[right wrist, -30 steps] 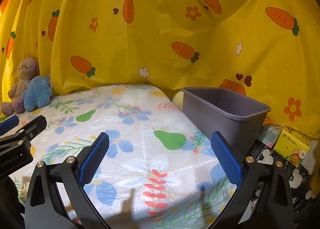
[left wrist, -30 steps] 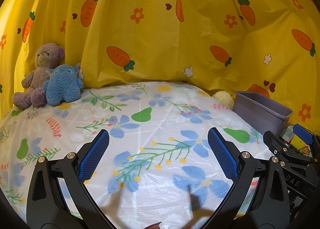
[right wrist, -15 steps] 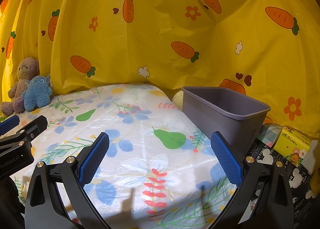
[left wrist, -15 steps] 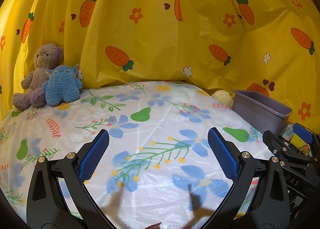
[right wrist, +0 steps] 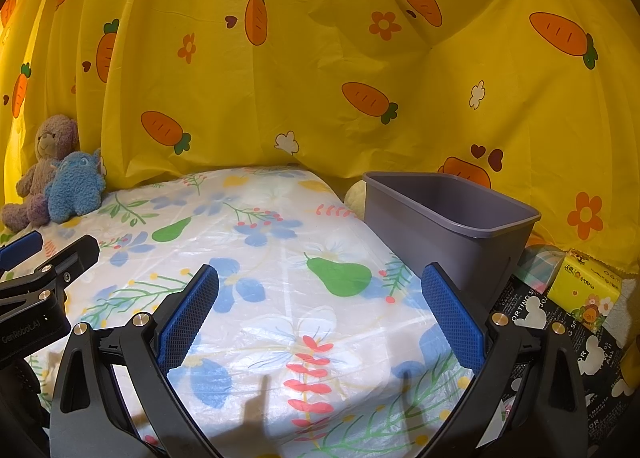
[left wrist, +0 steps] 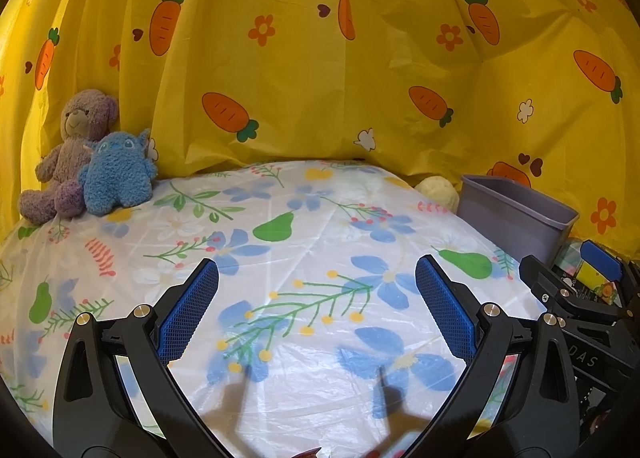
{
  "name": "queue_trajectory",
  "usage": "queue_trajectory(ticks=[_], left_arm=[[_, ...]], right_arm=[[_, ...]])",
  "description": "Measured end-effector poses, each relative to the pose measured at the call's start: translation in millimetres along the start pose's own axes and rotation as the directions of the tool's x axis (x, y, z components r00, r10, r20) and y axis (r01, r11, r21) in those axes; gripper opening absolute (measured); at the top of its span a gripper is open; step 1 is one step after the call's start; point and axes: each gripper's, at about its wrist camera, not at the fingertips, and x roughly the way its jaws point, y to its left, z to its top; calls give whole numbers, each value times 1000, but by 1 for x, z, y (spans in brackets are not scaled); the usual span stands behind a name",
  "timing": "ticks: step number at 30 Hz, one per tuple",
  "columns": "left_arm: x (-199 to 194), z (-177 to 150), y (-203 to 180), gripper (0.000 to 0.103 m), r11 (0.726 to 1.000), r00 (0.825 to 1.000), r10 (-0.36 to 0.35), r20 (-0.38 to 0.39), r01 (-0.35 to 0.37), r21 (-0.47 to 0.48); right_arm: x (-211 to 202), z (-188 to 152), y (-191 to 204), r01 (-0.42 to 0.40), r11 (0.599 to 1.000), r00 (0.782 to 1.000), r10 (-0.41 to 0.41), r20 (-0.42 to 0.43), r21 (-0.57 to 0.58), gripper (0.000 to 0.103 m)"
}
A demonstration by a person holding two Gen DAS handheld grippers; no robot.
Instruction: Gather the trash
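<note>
Nothing shifted to speak of since a second ago: same framing in both views, only a slight drift of the left camera.

Left wrist view. Left gripper (left wrist: 317, 312) held above a flowered table cover (left wrist: 304, 226), jaws spread wide, nothing between the blue pads (left wrist: 188, 312). Two thin finger shadows cast on the cover below. Brown teddy bear (left wrist: 66, 154) and blue plush toy (left wrist: 116, 174) seated touching each other at the far left edge, against a yellow carrot-print curtain (left wrist: 320, 58). Grey bin (left wrist: 516, 214) standing upright at the far right edge of the cover, with a pale fuzzy ball (left wrist: 438, 190) just beside its far corner. Right gripper (left wrist: 576, 290) partly seen at the right margin.

Right wrist view. Right gripper (right wrist: 320, 312) likewise wide open and empty over the cover. Grey bin (right wrist: 452, 218) near, just beyond the right-hand pad (right wrist: 452, 318); visible part of its interior bare. Yellow tissue pack (right wrist: 586, 288) on a black printed sheet (right wrist: 532, 310) to the right of the bin. No piece of trash discernible on the cover in either view. Left gripper (right wrist: 36, 278) partly seen at the left margin, jaw spacing not readable from here. Teddy bear (right wrist: 48, 150) and blue plush toy (right wrist: 74, 186) far left.
</note>
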Motion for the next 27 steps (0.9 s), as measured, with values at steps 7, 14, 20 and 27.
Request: queue_trajectory(ticks=[7,14,20,27], left_arm=[[-2,-3,-4,87,999,1000,3,14,-4,33],[-1,-4,-6,86,998,1000,9,17,-10,55],[-1,-4,-4,87,999,1000,3,16,-4,50],[-1,-4,-4,87,999,1000,3,16,-4,41]], right_arm=[[0,-4,-1,4,1000,1000,-4,-2,5,98],[0,-5,-2,9,1000,1000,-9,-5,7,98],[0,-6,-2,13,1000,1000,-13,-8,9,98],[0,-6,-2,18,1000,1000,-18,-9,12,98]])
